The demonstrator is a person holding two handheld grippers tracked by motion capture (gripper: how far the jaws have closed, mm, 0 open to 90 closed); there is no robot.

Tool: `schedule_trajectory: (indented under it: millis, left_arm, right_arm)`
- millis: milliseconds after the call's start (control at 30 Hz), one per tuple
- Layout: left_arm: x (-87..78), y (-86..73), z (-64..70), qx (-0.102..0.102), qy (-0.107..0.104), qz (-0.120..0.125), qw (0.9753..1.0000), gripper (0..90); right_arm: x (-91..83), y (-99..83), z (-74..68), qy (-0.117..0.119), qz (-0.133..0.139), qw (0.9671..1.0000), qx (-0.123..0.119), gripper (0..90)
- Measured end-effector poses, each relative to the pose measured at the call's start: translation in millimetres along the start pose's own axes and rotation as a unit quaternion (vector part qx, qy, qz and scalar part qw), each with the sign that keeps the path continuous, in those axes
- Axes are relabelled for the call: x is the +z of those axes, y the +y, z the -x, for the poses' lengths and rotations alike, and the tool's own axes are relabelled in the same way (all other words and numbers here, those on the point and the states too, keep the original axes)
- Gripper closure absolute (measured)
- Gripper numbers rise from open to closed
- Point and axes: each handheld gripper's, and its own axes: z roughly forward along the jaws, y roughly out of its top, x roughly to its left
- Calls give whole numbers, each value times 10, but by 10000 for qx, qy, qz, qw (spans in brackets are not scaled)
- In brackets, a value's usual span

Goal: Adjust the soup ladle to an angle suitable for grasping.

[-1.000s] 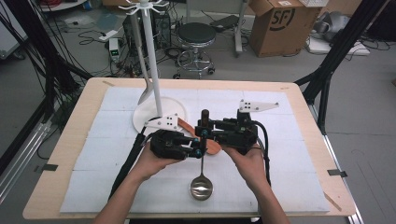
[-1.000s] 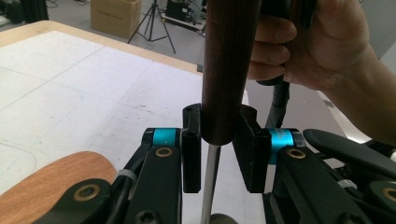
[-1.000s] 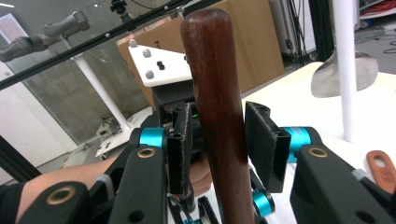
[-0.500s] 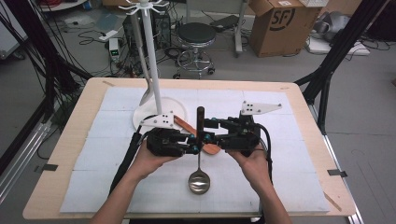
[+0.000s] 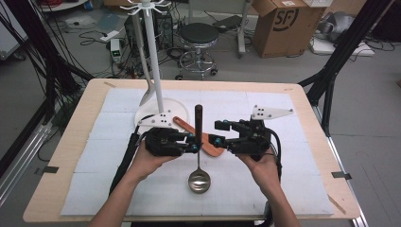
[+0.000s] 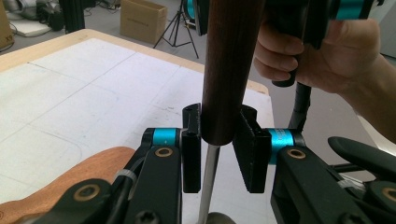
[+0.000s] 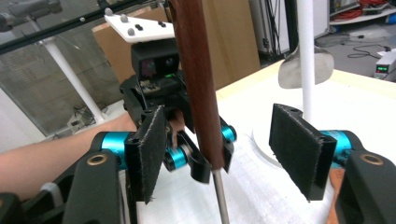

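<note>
A ladle with a dark wooden handle (image 5: pixel 198 120) and a metal bowl (image 5: pixel 199 181) stands upright over the white mat. My left gripper (image 5: pixel 193 144) is shut on the lower end of that handle (image 6: pixel 224 70), just above the thin metal shaft (image 6: pixel 208 179). My right gripper (image 5: pixel 216 133) is open just right of the handle. In the right gripper view its pads (image 7: pixel 299 149) stand wide apart, with the handle (image 7: pixel 196 79) between and beyond them, untouched. I cannot tell whether the bowl rests on the mat.
A flat wooden spatula (image 5: pixel 212 147) lies on the mat behind the grippers. A white hook stand (image 5: pixel 152 56) on a round base (image 5: pixel 146 115) rises at the back left, with a metal utensil (image 5: pixel 146 97) hanging from it. A stool and boxes stand beyond the table.
The ladle has risen slightly and shifted a little left in my left gripper. My right gripper has drawn back to the right, away from the handle.
</note>
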Motion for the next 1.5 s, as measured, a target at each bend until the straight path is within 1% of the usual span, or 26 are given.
schedule_trajectory:
  millis: [33,100,133,200,233,267,400,500,533,700,800,1033,1167,1200,1467,1500]
  left_arm:
    - [-4,2,-3,13,10,-3,10000,735]
    - [-12,2,-2,-22,28,27,10000,735]
    - [-19,4,-9,12,21,7,10000,735]
    - [-30,6,-8,-9,51,11,10000,735]
    - [-35,7,-8,-21,59,19,10000,735]
    - [-41,9,-12,-1,76,14,10000,735]
    - [-60,16,-13,-10,94,22,10000,735]
    - [-75,20,-17,21,121,26,9999,735]
    - [-78,20,-14,-5,136,28,9999,735]
    - [-84,22,-20,12,156,30,9999,735]
    - [-85,23,-20,14,151,28,9999,735]
    - [-95,28,-21,23,168,38,9998,735]
    - [-99,29,-21,16,181,16,9998,735]
    - [-99,28,-22,8,188,12,9998,736]
    - [-104,33,-29,32,209,7,9998,736]
    - [-108,35,-32,51,215,-5,9998,735]
  right_arm:
    - [-6,-7,0,-4,-2,10000,30,359]
    - [-23,-22,12,-39,-29,10000,-16,360]
    - [-30,-30,16,-47,-31,10000,-14,360]
    - [-47,-45,24,-58,-37,10000,-19,359]
    - [-53,-50,22,-71,-58,10000,18,355]
    - [-62,-55,27,-91,-65,9999,-5,353]
    - [-90,-74,32,-125,-39,9999,-8,346]
    - [-111,-101,50,-177,-37,9998,20,333]
    - [-116,-113,59,-196,-44,9998,30,330]
    - [-133,-150,73,-279,-130,9995,59,307]
    - [-141,-154,76,-290,-110,9995,18,305]
    - [-169,-202,97,-325,-114,9994,39,297]
    - [-181,-245,119,-345,-131,9993,77,293]
    - [-183,-255,120,-342,-137,9993,117,292]
    - [-214,-307,155,-418,-168,9989,137,284]
    - [-220,-311,153,-410,-176,9989,169,283]
